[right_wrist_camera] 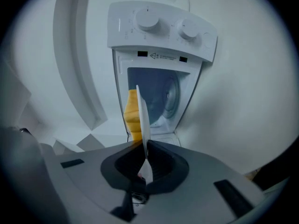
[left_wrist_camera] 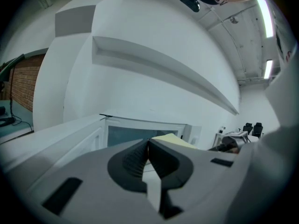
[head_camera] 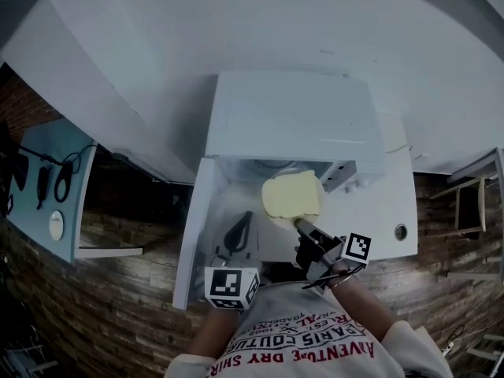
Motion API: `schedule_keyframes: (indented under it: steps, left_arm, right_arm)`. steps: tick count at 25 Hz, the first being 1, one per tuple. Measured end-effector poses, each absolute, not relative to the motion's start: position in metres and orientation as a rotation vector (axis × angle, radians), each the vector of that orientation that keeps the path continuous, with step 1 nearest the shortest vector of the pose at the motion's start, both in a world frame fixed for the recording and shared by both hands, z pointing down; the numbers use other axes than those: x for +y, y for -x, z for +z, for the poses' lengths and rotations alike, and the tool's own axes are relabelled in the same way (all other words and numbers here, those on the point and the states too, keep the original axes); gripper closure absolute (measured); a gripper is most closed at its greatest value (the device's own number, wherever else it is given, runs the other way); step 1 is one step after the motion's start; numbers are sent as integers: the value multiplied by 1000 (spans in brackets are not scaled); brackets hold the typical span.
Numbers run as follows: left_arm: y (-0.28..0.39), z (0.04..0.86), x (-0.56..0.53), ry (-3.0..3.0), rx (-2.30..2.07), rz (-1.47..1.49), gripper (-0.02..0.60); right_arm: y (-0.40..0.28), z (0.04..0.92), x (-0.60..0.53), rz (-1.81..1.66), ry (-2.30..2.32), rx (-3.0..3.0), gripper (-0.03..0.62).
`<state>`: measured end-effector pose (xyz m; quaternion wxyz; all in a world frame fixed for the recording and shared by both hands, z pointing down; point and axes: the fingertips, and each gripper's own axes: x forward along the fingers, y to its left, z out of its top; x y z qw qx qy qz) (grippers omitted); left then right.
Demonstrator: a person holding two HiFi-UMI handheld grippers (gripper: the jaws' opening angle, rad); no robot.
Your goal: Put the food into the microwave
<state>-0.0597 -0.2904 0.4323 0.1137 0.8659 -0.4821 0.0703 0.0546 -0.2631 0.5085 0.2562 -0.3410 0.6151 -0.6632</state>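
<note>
A white microwave stands on a white table, and its door hangs open to the left. My right gripper is shut on the rim of a white plate that carries yellow food. Plate and food sit at the mouth of the oven cavity. In the right gripper view the plate shows edge-on, with the food on its left side. My left gripper is beside the plate, between it and the door, shut with nothing held. The food peeks over its jaws.
Two knobs sit on the microwave's control panel. The table has a round hole near its right edge. A blue table with black items stands at the left, and a wooden chair at the right.
</note>
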Motion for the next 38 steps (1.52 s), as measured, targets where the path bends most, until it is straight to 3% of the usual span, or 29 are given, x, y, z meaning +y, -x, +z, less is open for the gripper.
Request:
schedule_keyframes:
  steps: [38]
  left_arm:
    - [51, 487, -374, -2476, -1372, 331, 575]
  right_arm:
    - [-49, 605, -426, -1805, 1106, 1496, 569]
